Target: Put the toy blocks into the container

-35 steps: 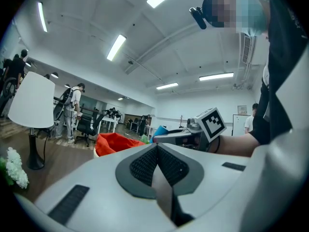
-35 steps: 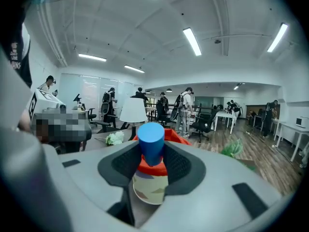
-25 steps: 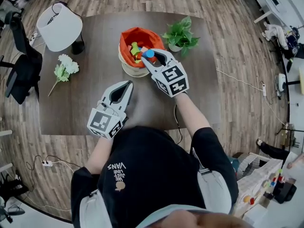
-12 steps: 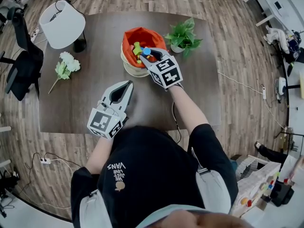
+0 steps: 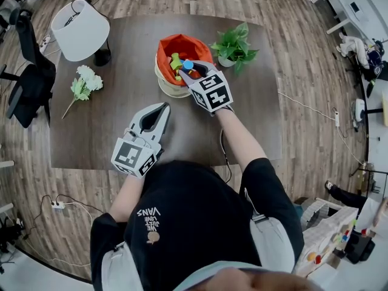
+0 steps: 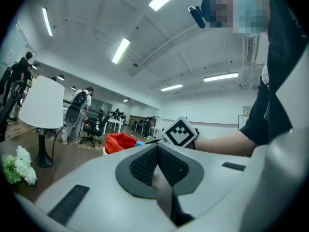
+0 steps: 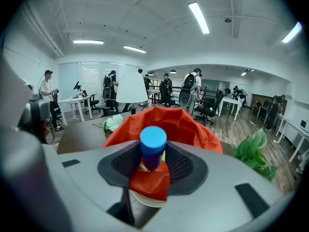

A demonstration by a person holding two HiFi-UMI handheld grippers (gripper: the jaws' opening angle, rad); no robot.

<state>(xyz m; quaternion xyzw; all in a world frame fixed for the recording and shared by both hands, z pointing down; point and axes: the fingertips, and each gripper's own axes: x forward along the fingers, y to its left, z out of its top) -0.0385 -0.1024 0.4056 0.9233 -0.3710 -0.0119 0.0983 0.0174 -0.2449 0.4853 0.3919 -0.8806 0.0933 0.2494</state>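
Cylinder (image 7: pixel 153 146) pinched in right gripper (image 5: pixel 191 70) over container rim (image 5: pixel 171 42), left gripper (image 5: pixel 163 107) closed empty above open tabletop (image 5: pixel 248 117)

The container's (image 5: pixel 168 90) near side was blocked by the right gripper (image 5: pixel 190 69), whose jaws clamped a blue block (image 5: pixel 188 64) over the mouth. Just right of the container, the potted plant (image 5: pixel 233 46) crowded that flank. Left of the container, bare table (image 5: pixel 127 59) lay open as far as the lamp (image 5: pixel 79 29) and flowers (image 5: pixel 85 83). The left gripper (image 5: pixel 160 109) sat well nearer the person, jaws together.
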